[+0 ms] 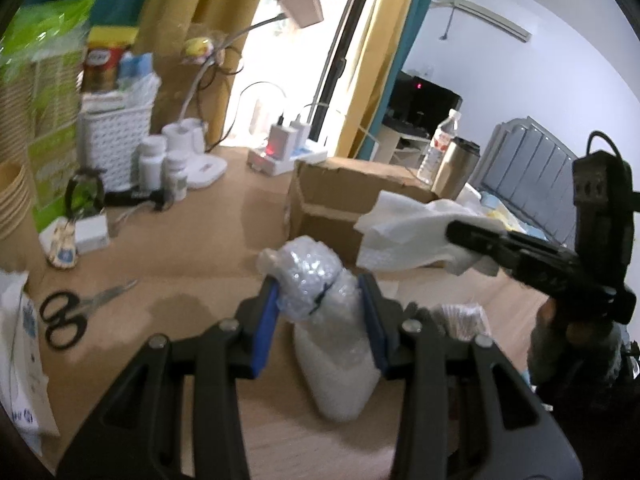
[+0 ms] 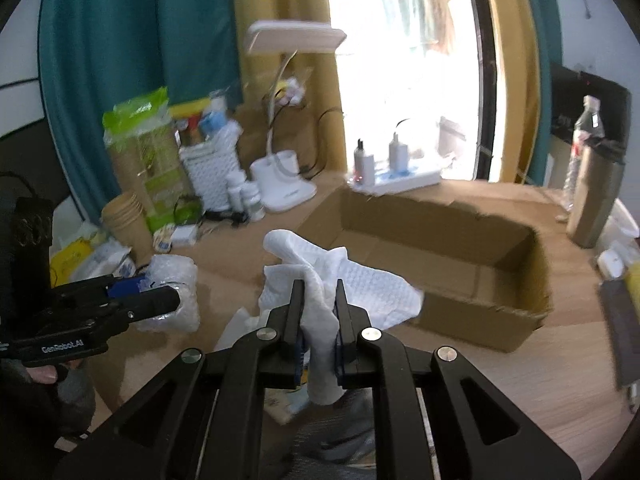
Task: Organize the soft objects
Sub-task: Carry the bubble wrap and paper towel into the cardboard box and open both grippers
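Left claw (image 1: 320,300) grips a bubble-wrap bundle (image 1: 316,280), while right claw (image 2: 318,300) is clamped on a white cloth (image 2: 332,276)

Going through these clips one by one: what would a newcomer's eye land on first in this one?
First, the right gripper, shut on a crumpled white waffle-textured cloth that it holds up in front of an open, empty brown cardboard box. Next, the left gripper, its blue pads clamped on a clear bubble-wrap bundle above the wooden desk. Black-handled scissors lie on the desk to its left.
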The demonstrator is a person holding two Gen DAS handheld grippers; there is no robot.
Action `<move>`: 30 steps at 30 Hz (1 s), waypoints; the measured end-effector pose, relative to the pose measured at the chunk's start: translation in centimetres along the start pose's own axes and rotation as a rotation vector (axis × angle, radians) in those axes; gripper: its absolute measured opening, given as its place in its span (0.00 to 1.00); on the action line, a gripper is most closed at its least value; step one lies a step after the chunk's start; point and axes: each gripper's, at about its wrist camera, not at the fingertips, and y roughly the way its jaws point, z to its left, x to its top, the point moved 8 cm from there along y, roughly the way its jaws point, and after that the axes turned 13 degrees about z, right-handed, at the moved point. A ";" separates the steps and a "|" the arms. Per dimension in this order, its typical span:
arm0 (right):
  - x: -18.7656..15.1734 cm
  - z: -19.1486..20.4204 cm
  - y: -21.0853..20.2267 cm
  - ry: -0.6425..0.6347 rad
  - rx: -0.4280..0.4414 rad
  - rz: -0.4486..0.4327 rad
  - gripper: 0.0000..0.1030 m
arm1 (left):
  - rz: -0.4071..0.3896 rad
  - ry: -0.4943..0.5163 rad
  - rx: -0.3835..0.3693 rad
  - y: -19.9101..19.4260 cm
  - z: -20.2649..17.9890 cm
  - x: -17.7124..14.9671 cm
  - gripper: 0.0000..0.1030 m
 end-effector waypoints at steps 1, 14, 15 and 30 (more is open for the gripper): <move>0.2 -0.6 -0.5 0.007 -0.008 -0.013 0.12 | 0.000 0.011 -0.003 0.3 -0.5 0.5 0.40; 1.1 -7.1 -3.8 0.084 -0.086 -0.104 0.12 | 0.003 0.120 -0.021 3.4 -6.0 5.3 0.40; 1.2 -7.6 -4.0 0.091 -0.091 -0.109 0.12 | 0.004 0.128 -0.019 3.7 -6.3 5.6 0.40; 1.9 -13.2 -1.6 0.158 -0.124 -0.100 0.12 | 0.033 0.188 -0.029 9.2 -9.0 9.6 0.40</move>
